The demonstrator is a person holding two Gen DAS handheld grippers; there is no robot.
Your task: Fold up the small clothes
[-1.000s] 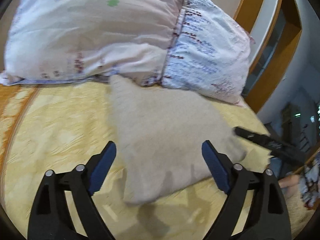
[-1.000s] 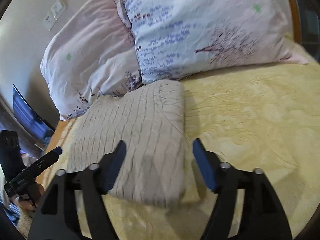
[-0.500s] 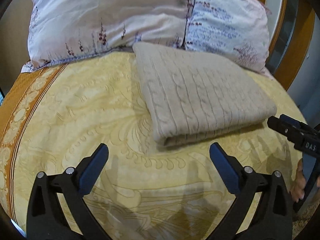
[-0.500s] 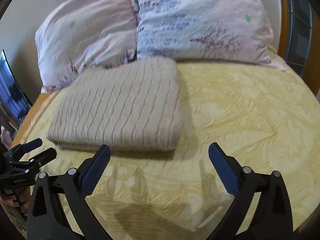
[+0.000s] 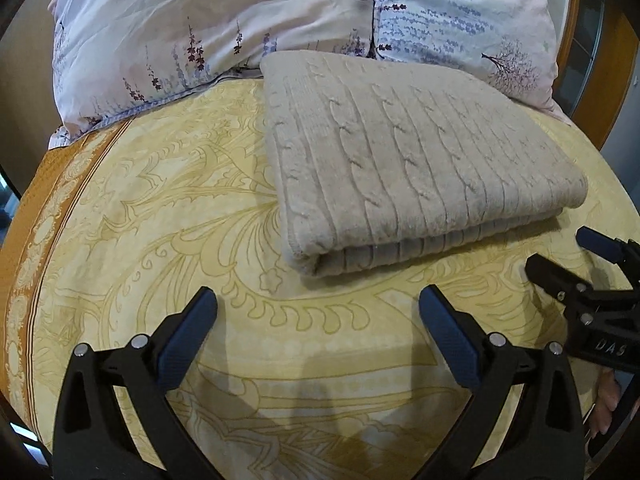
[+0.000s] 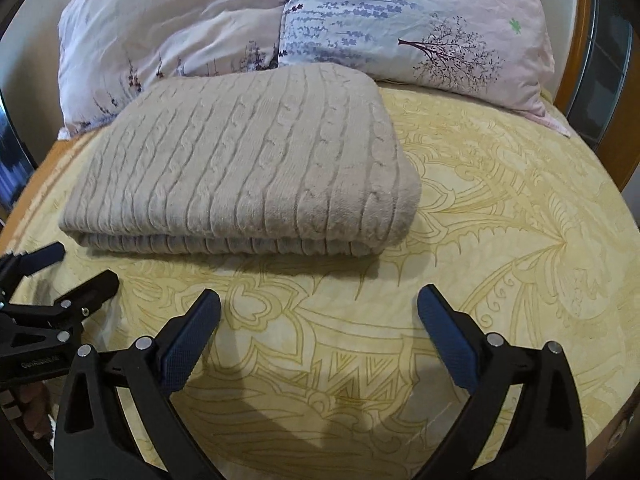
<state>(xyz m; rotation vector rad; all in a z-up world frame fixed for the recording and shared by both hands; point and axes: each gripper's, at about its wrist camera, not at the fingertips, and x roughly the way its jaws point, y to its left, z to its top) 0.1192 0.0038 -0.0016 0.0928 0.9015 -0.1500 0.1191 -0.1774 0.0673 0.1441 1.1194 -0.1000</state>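
Both tools, left (image 5: 318,306) & right (image 6: 318,308), released, clear of folded knit (image 5: 412,156) w/ pillows (image 5: 224,20) behind.

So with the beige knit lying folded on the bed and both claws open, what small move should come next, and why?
Probably none on the garment: draw both claws a little further off. The beige knit lies as a flat, doubled rectangle on the yellow bedspread, edges lined up, and the left claw and right claw hang open and empty, short of it.
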